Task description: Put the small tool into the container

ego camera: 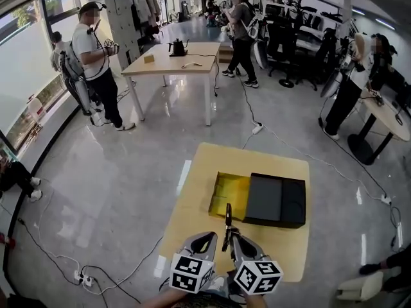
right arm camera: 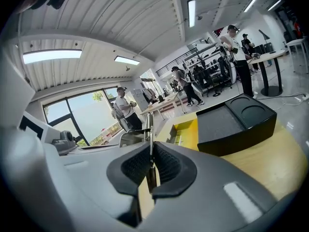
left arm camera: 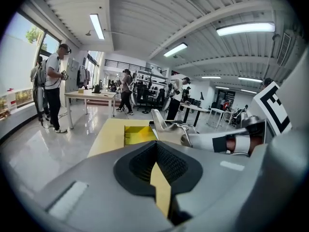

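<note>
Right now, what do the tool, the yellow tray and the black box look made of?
The tool: thin shaft with a grey gleam, likely metal.
The tray: glossy yellow with reflections, probably plastic.
The box: matte black with a moulded round recess, plastic or foam; can't tell which.

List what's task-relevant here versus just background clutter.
Job:
- small tool, clamped in right gripper
- yellow container
- black tray against it

Lying about:
- far table
- kettle on it
- floor power strip
</note>
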Demonstrator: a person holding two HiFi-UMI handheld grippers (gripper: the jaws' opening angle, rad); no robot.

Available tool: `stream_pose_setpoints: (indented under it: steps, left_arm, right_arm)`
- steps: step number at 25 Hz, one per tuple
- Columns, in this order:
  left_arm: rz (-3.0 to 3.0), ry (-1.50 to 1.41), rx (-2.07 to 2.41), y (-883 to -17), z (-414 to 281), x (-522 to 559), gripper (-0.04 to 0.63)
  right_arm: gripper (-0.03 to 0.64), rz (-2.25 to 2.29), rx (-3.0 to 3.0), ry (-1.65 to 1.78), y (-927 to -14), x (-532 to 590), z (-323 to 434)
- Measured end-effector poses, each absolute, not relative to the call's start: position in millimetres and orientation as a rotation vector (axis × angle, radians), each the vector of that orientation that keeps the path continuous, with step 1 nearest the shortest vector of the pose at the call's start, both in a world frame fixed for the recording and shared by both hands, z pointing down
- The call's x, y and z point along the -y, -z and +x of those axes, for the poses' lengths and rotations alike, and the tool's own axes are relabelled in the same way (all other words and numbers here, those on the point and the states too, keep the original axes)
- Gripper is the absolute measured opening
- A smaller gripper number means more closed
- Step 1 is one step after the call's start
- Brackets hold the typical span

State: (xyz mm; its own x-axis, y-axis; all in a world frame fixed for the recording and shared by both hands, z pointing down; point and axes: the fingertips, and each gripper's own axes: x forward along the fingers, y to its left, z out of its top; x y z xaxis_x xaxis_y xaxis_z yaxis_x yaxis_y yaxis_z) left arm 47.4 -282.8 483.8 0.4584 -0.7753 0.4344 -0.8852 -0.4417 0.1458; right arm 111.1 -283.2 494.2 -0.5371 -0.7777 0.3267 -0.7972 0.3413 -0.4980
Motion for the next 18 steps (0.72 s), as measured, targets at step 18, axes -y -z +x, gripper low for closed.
stream_pose_setpoints:
  steps: [18]
  left_arm:
    - [2.38, -0.452, 1.343, -515, 9, 460, 0.011]
  right_arm:
    - [0.009, 1.573, 2.4, -1.216, -535, 466, 84]
